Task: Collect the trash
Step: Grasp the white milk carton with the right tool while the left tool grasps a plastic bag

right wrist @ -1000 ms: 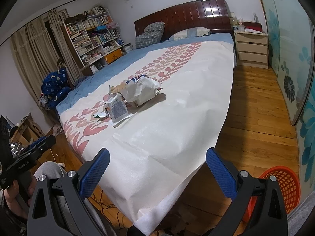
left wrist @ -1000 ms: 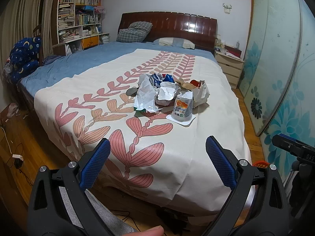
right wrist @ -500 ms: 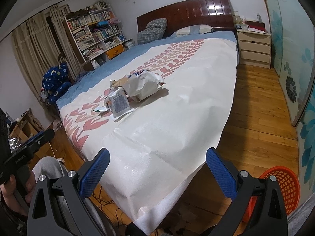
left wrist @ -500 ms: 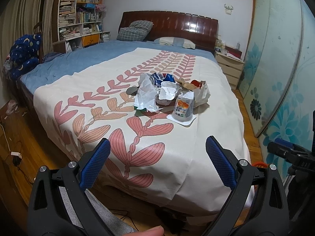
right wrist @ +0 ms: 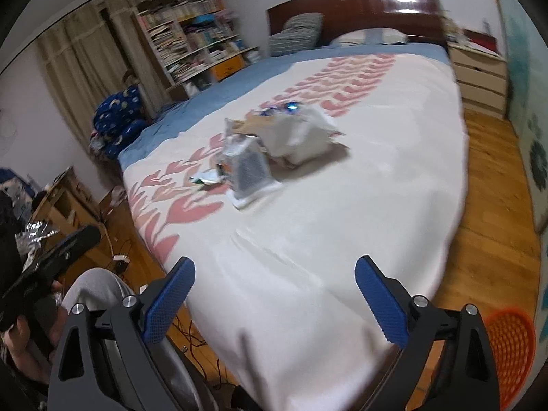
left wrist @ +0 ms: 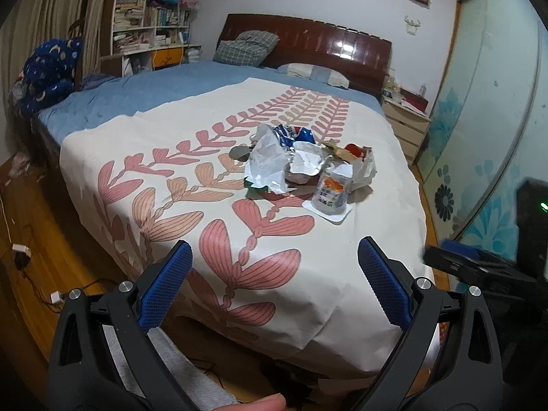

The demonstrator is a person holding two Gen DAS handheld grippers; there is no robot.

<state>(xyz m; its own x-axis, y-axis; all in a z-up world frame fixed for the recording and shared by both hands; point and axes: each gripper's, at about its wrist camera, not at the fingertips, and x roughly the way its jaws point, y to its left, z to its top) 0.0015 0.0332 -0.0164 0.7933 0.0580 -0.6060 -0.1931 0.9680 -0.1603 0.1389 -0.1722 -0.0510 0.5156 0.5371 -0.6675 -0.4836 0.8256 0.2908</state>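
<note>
Wooden floor (right wrist: 486,178), bed (left wrist: 212,109), bookshelf (left wrist: 150,17), perhaps curtains (right wrist: 78,68) left.

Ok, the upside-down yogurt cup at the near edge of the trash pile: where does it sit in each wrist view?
Left wrist: the yogurt cup sits right of centre, at the pile's near right corner, on its white lid.
Right wrist: the same cup, blurred, sits left of centre, in front of the pile.
Shared landmark: the dark wooden headboard at the top of both views.

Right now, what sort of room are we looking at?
A lived-in bedroom, most likely: a large bed with a dark wooden headboard and pillows, a crowded bookshelf, and a nightstand beside the bed.
</note>
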